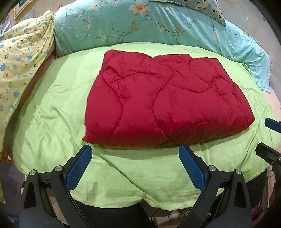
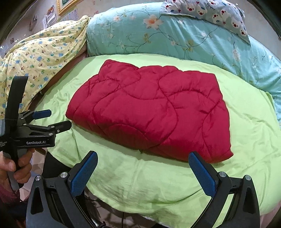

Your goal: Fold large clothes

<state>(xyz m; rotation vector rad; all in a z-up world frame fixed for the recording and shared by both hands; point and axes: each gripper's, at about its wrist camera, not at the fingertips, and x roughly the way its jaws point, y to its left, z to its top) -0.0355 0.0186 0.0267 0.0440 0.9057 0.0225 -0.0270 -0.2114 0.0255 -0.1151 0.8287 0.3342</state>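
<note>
Readable: "GenRobot.AI" in white on the black body of the left gripper (image 2: 55,121), left of the red quilt (image 2: 151,112). Smaller white print beside it too small to read.

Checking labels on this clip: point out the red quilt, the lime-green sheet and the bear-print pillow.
red quilt (image 1: 163,105), left wrist view, centre of its folded top.
lime-green sheet (image 1: 58,112), left wrist view, bare area left of the quilt.
bear-print pillow (image 2: 210,10), right wrist view, middle of its printed face.

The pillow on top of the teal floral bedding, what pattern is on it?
Cartoon bear faces on a pale bluish pillow, clearest in the right wrist view.
</note>
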